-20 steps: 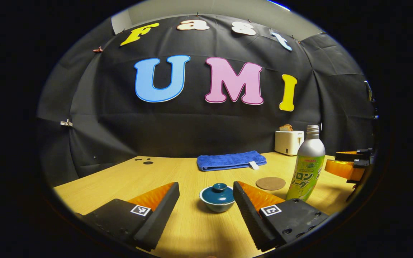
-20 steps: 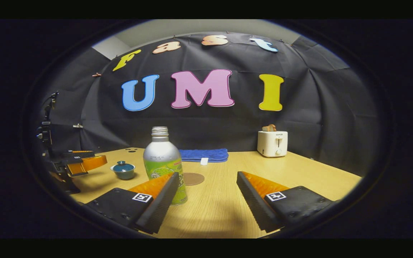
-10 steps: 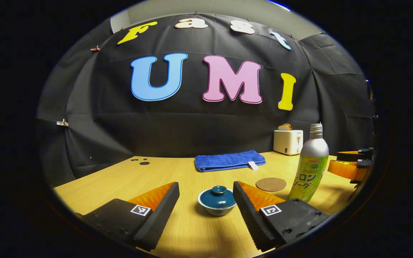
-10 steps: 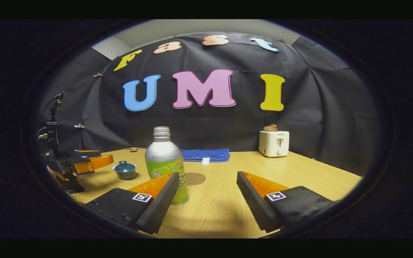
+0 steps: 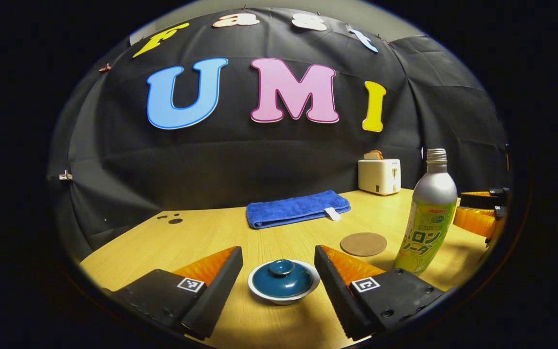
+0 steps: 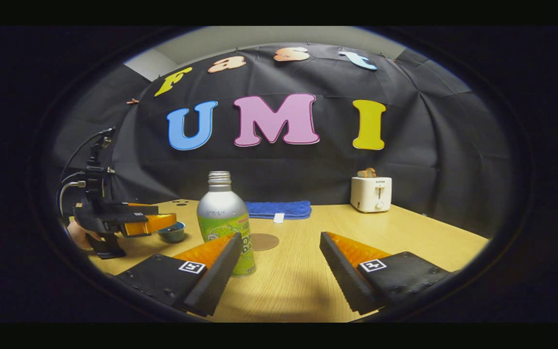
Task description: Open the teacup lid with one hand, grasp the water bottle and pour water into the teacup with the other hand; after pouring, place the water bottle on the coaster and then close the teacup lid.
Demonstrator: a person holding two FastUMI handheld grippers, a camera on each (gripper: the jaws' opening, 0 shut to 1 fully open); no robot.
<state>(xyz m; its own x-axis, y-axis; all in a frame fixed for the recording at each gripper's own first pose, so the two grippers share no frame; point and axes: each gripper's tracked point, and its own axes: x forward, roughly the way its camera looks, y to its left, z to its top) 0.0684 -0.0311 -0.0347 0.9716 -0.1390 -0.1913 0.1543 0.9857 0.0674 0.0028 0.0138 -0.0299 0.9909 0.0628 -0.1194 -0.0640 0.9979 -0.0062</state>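
A small teacup (image 5: 284, 293) with a dark teal lid (image 5: 282, 277) sits on the wooden table (image 5: 221, 232). My left gripper (image 5: 278, 254) is open, its fingers on either side of the cup without touching it. The silver and green water bottle (image 5: 427, 220), uncapped, stands upright to the right, and a round brown coaster (image 5: 363, 244) lies between cup and bottle. In the right gripper view the bottle (image 6: 223, 215) stands just past the left fingertip of my open right gripper (image 6: 279, 238). There the left gripper (image 6: 146, 224) partly covers the teacup (image 6: 172, 233). The coaster (image 6: 264, 241) lies beyond the bottle.
A folded blue towel (image 5: 297, 208) lies at the back of the table. A white toaster (image 5: 379, 176) with bread in it stands at the back right. The black cloth wall closes the far side. The other gripper (image 5: 477, 213) shows at the right edge.
My left gripper has moved forward and lower, so the teacup now lies between its fingers. The right gripper has hardly moved and stays beside the bottle.
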